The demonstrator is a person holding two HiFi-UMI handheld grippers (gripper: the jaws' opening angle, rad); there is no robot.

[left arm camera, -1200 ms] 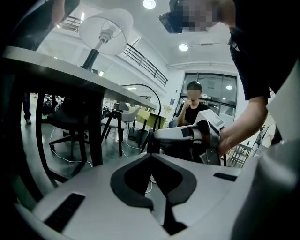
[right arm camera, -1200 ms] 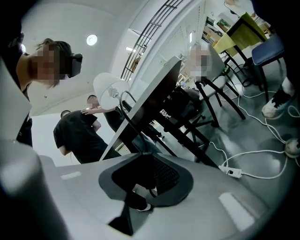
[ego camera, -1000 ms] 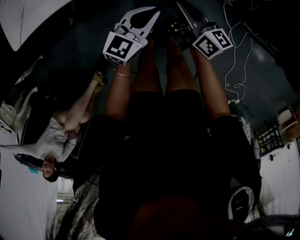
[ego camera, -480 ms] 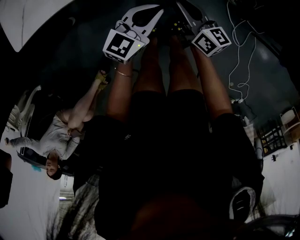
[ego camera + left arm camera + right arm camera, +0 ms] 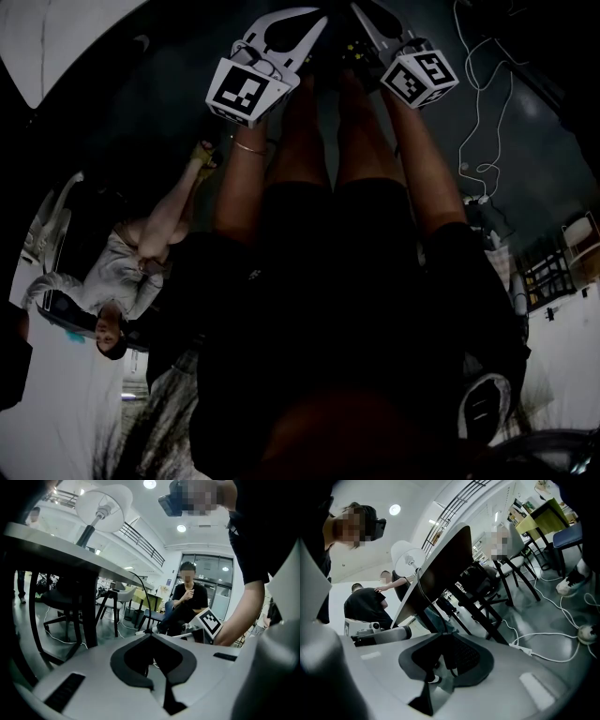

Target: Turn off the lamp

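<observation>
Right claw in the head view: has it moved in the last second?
Yes, slightly. The right claw has drifted left, widening its gap from the white cable on the floor.

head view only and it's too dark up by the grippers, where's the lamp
Observer: The left gripper view shows the lamp, with a white shade, standing on a table above the gripper.
Operator: anything in the left jaws
Observer: The left gripper has its tips closed on the black lamp cord, which hangs down from the table.
Operator: and the right one
Observer: The right gripper looks closed on that cord as well, judging by its own view.
</observation>
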